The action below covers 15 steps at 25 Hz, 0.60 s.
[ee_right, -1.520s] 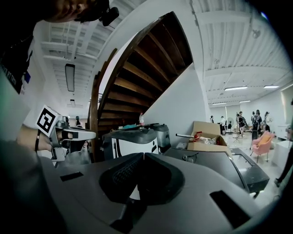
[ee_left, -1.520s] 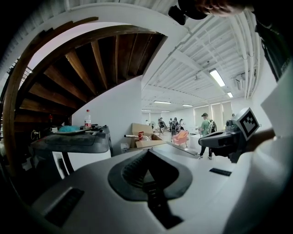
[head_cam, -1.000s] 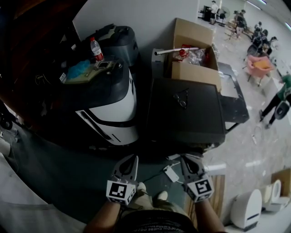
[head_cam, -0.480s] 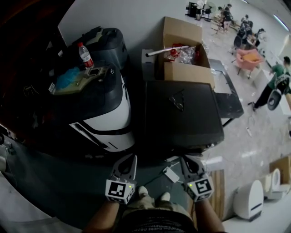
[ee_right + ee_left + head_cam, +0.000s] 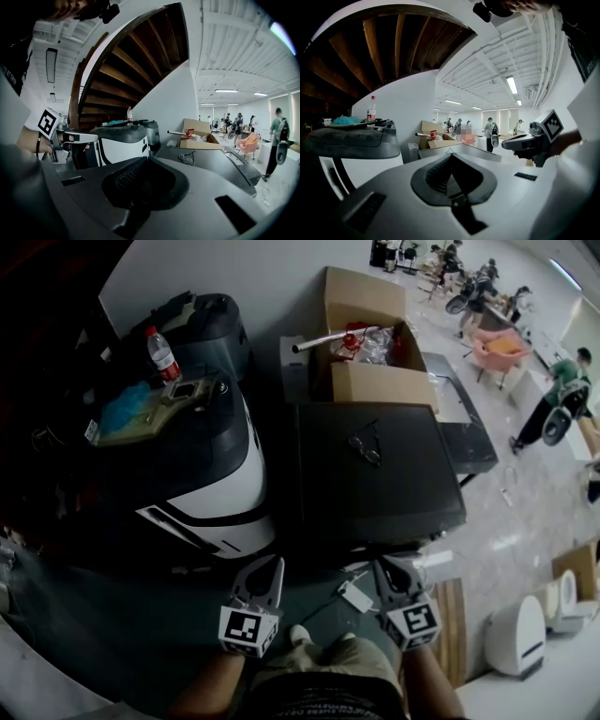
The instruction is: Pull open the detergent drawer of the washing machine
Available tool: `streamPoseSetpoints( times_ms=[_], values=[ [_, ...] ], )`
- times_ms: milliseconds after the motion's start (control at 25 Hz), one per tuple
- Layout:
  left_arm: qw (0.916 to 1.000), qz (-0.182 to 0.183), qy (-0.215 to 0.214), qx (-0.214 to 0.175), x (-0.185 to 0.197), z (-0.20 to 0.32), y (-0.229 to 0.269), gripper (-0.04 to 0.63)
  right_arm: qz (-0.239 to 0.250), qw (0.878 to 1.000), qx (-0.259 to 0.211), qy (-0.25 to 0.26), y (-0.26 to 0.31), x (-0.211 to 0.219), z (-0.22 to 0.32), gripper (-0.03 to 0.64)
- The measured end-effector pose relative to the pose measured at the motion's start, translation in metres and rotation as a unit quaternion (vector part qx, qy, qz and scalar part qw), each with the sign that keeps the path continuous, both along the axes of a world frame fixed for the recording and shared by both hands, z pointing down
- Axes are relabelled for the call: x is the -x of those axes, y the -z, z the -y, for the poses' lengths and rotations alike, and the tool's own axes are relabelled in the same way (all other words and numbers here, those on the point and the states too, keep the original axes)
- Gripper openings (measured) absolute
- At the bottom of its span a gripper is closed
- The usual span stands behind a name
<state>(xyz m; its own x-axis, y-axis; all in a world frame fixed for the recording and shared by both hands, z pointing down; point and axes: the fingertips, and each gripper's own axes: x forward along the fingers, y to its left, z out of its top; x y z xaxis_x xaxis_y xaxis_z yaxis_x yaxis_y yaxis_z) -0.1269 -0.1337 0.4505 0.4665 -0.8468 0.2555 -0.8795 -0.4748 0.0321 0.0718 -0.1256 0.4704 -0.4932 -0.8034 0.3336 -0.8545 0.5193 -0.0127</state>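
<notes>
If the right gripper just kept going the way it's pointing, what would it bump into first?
Most likely the front of the dark machine, the one with glasses on top. The right gripper, jaws shut, points at its near edge, slightly downward. The gap between them is hard to judge.

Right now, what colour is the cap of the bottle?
Red; the bottle cap shows best in the head view.

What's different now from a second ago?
The person's view has swung: the water bottle, the cardboard box and, slightly, the dark flat-topped machine sit further left in the head view. The left gripper and right gripper stay low in front, jaws shut, holding nothing.
</notes>
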Motion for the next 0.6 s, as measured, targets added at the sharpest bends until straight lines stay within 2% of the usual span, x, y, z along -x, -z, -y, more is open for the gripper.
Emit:
streamPoseSetpoints(
  times_ms=[320, 440, 600],
  values=[
    [0.9998, 0.008, -0.005, 0.017, 0.003, 0.013, -0.032, 0.003, -0.006, 1.000, 0.018, 0.000, -0.028, 0.000, 0.015, 0.003],
    [0.9996, 0.014, -0.004, 0.025, -0.005, 0.017, -0.051, 0.003, -0.024, 0.999, 0.041, 0.017, -0.050, -0.009, 0.016, 0.003],
    [0.9991, 0.007, 0.006, 0.041, -0.024, 0.019, -0.070, 0.003, -0.027, 0.998, 0.044, 0.028, -0.056, -0.013, 0.025, 0.003]
  ],
)
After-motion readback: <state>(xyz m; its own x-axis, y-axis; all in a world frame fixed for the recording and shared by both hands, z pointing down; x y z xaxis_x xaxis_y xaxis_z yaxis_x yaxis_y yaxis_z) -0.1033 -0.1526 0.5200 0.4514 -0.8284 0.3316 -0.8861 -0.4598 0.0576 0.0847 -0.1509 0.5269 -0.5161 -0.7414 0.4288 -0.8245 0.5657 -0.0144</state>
